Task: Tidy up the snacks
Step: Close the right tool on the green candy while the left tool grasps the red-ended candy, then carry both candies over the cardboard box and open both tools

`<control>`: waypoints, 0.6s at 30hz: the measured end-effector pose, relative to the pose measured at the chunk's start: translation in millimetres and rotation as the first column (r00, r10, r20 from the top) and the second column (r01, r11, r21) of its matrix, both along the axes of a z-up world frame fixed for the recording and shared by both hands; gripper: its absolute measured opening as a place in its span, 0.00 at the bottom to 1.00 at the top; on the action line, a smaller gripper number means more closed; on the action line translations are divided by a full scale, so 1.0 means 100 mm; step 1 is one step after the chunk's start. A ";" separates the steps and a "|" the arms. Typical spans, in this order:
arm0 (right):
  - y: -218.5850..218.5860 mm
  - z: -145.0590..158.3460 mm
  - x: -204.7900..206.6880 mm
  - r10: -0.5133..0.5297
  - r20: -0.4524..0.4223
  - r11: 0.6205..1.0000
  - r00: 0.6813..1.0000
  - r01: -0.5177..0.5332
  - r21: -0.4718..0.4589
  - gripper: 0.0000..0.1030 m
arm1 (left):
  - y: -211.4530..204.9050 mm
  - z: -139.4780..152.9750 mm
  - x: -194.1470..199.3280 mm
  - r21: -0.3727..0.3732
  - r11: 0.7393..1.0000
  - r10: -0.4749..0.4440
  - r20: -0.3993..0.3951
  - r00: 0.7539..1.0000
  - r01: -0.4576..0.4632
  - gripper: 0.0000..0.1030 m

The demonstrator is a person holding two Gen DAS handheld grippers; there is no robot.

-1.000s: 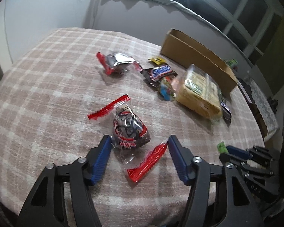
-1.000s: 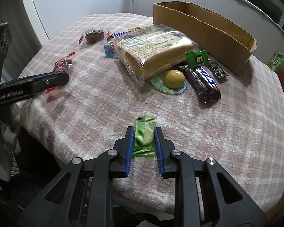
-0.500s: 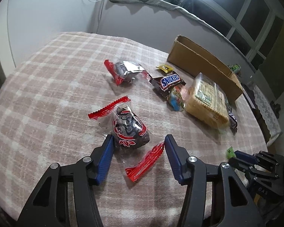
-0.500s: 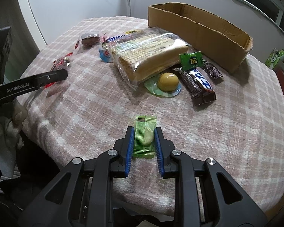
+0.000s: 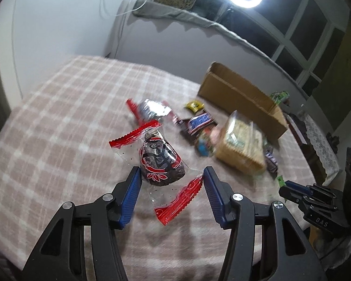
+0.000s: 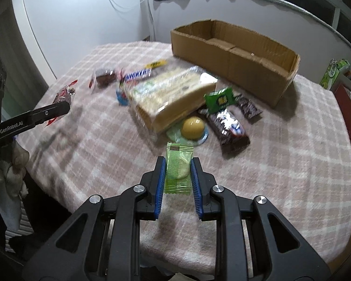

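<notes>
**Both snacks lifted off the bench**

The left tool (image 5: pixel 172 175) grips the red-ended cake packet (image 5: pixel 160 161) between its blue pads, the packet's dark bulge pressed against the left pad and its clear film reaching the right one. A second ago the packet lay flat on the cloth with the pads open on either side; now it hangs above the bench, its shadow cast on the checked cloth below. Its long axis runs diagonally, one red crimped end pointing far-left, the other near-right and downward.

The right tool (image 6: pixel 177 164) is clamped on the green wafer packet (image 6: pixel 179 167), as it was before, but the packet now sits higher over the bench (image 6: pixel 292 164) and closer to the yellow jelly cup (image 6: pixel 193 127). The packet's long axis points straight ahead, away from the tool, its far end sticking out past the fingertips.

Beyond the jelly cup lie the bagged sandwich loaf (image 6: pixel 173 96), a green candy packet (image 6: pixel 220 99) and a Snickers bar (image 6: pixel 229 126). The open cardboard box (image 6: pixel 236 56) stands at the far side, its long axis running left to right, opening upward. The cloth near and right of the right tool is bare out to the bench edge; the left tool has open cloth to its left.
</notes>
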State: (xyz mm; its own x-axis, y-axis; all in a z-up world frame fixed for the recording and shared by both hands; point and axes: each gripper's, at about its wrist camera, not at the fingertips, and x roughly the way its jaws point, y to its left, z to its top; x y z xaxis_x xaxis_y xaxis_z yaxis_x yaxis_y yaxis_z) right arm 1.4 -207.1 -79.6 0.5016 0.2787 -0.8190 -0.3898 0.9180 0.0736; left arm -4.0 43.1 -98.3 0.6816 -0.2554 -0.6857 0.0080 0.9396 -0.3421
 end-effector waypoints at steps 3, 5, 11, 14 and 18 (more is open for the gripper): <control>-0.05 0.09 0.09 -0.014 0.024 1.000 1.000 0.014 0.008 0.22 | -0.05 0.09 0.09 0.003 1.000 -0.021 0.023 0.999 0.021 0.52; -0.08 0.17 0.16 -0.027 0.049 1.000 0.998 0.026 0.007 0.22 | -0.10 0.17 0.18 0.007 0.999 -0.040 0.044 0.998 0.040 0.52; -0.23 0.44 0.45 -0.066 0.133 0.998 0.989 0.066 0.001 0.22 | -0.24 0.38 0.47 0.030 0.997 -0.075 0.102 0.992 0.073 0.52; -0.30 0.56 0.65 -0.083 0.163 0.997 0.983 0.083 0.008 0.22 | -0.32 0.50 0.67 0.045 0.995 -0.093 0.135 0.986 0.087 0.52; -0.38 0.67 0.95 -0.109 0.193 0.994 0.975 0.109 0.007 0.22 | -0.43 0.59 0.97 0.050 0.993 -0.117 0.155 0.981 0.110 0.52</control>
State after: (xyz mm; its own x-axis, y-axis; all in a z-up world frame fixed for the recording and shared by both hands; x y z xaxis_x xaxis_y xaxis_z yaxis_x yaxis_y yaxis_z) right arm 96.4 -244.7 -12.9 0.6772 0.2107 -0.7050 -0.2939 0.9558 0.0033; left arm 93.0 -0.1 -39.2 0.7503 -0.3109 -0.5834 0.1662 0.9429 -0.2888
